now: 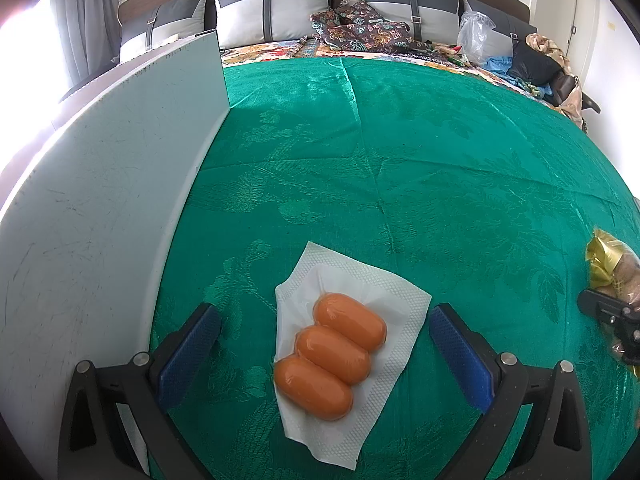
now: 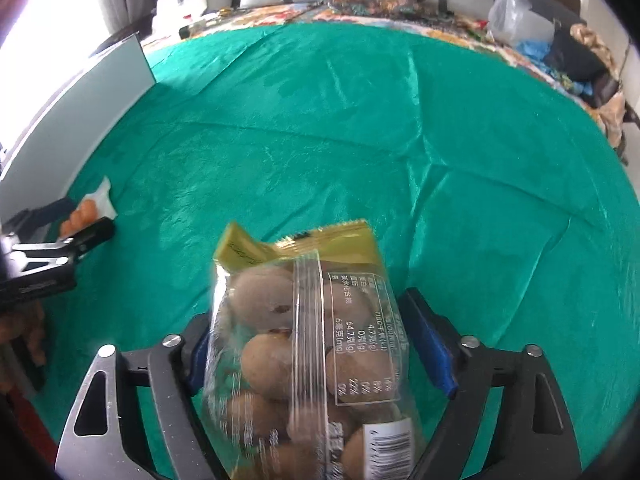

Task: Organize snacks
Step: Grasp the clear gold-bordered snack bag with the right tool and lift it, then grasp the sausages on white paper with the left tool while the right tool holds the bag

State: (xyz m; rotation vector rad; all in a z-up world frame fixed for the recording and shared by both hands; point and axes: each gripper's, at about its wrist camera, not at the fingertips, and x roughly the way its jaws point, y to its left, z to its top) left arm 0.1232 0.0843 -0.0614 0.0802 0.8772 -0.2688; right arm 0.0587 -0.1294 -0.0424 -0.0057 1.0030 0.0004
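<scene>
A clear vacuum pack of three orange sausages (image 1: 332,356) lies on a white paper napkin (image 1: 304,280) on the green cloth. My left gripper (image 1: 324,312) stands open astride the pack, its blue pads clear of it on both sides. In the right wrist view a clear bag of brown round snacks with a gold top (image 2: 304,340) sits between the fingers of my right gripper (image 2: 308,312). These jaws stand wide, and the right pad (image 2: 428,344) is off the bag. The same bag (image 1: 616,268) shows at the right edge of the left wrist view.
A white board (image 1: 100,200) stands upright along the left side of the green cloth (image 1: 400,160). Behind the cloth are grey pillows (image 1: 272,12), a patterned fabric heap (image 1: 360,24) and a plastic bag (image 1: 476,36). The left gripper (image 2: 86,216) shows at the left of the right wrist view.
</scene>
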